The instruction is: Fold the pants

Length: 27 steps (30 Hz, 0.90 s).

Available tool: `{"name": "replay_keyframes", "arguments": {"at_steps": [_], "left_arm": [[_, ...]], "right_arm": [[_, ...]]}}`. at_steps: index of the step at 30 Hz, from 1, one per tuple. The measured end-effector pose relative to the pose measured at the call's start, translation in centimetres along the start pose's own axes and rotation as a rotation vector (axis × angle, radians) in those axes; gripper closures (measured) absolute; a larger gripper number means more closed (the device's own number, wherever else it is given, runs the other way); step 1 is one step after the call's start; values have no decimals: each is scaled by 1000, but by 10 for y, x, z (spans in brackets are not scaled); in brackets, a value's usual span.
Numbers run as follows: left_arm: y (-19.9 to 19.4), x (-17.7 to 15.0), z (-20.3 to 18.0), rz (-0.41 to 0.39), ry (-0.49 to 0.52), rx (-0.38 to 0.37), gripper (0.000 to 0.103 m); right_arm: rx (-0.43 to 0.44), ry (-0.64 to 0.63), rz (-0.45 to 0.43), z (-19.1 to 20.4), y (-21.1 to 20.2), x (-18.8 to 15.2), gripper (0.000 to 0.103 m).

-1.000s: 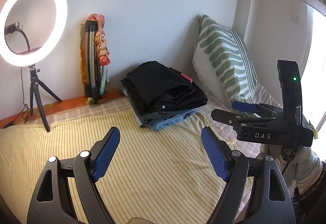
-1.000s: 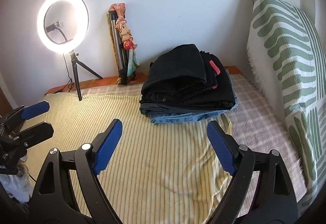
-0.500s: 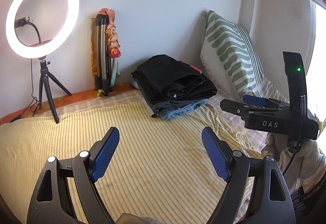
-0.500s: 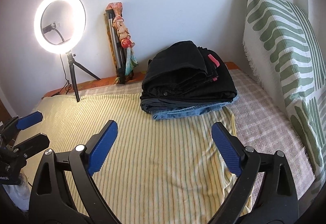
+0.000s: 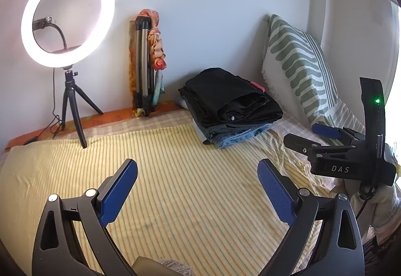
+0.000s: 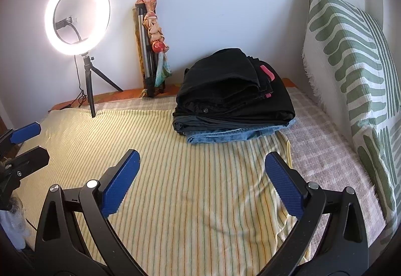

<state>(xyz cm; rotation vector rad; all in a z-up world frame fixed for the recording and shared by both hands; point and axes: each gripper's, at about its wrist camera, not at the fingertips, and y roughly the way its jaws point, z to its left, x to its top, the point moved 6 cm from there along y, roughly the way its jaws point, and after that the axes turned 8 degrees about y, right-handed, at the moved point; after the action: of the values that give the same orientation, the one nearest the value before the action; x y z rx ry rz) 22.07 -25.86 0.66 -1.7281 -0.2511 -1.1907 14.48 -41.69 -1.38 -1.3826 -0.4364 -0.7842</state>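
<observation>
1. Behind our bed [image 6: 200,200], covered by a striped yellow sheet, a lit ring light [image 6: 77,15] stands at the far left by the wall.
2. Our left gripper [image 5: 198,190] has its jaws spread apart and holds nothing.
3. The stack of folded pants [image 6: 233,97] sits at the back, well apart from both grippers.
4. Our right gripper [image 6: 201,182] is likewise spread and empty.
5. We judge it best to reach the top black pair with both grippers together.
6. Only the left view shows the right gripper's green light; only the right view shows the sheet's edge.
</observation>
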Motion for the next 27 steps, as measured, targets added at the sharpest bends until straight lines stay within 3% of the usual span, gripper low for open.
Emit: {"name": "replay_keyframes", "arguments": {"at_steps": [7,27], "left_arm": [[-4,-1,-2,8,40,12,6],[-11,3,-2,2,31,-13,6]], "right_arm": [[7,21,-11,0,-2,3,1],[14,4,-6,6,2,2,1]]}}
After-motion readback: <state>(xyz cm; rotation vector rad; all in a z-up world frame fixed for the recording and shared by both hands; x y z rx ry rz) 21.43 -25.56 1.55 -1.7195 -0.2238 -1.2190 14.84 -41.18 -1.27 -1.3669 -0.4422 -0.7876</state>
